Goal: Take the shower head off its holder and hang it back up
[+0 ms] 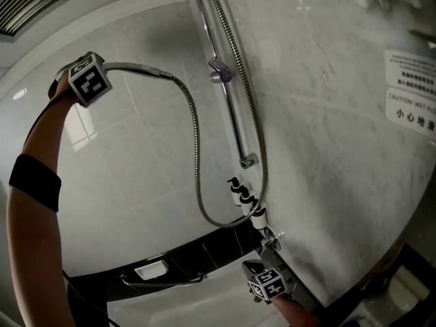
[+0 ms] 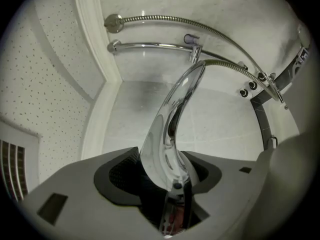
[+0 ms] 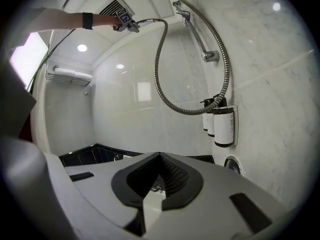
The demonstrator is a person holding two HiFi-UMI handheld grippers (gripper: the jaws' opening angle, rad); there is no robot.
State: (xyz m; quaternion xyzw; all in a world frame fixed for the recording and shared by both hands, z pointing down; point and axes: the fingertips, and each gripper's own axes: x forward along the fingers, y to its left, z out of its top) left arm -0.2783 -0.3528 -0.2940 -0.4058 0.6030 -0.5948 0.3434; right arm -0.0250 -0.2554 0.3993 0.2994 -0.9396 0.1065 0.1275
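The left gripper's (image 2: 165, 171) fingers (image 2: 119, 176) clamp the chrome handle of the shower head (image 2: 170, 114), which curves away toward 12 o'clock in the left gripper view. In the head view this gripper is raised at 10 o'clock with the shower head pointing toward 3 o'clock, off its holder (image 1: 219, 71) and well apart from it. The holder sits on the slanted rail (image 1: 235, 121) near 12 o'clock. The metal hose (image 1: 197, 155) drops from the handle, loops low and climbs the marble wall (image 1: 327, 135) beside the rail. The right gripper (image 3: 157, 184) has its fingers pressed together, holding nothing. In the head view it lies at 6 o'clock, just below three dispenser bottles (image 1: 246, 203).
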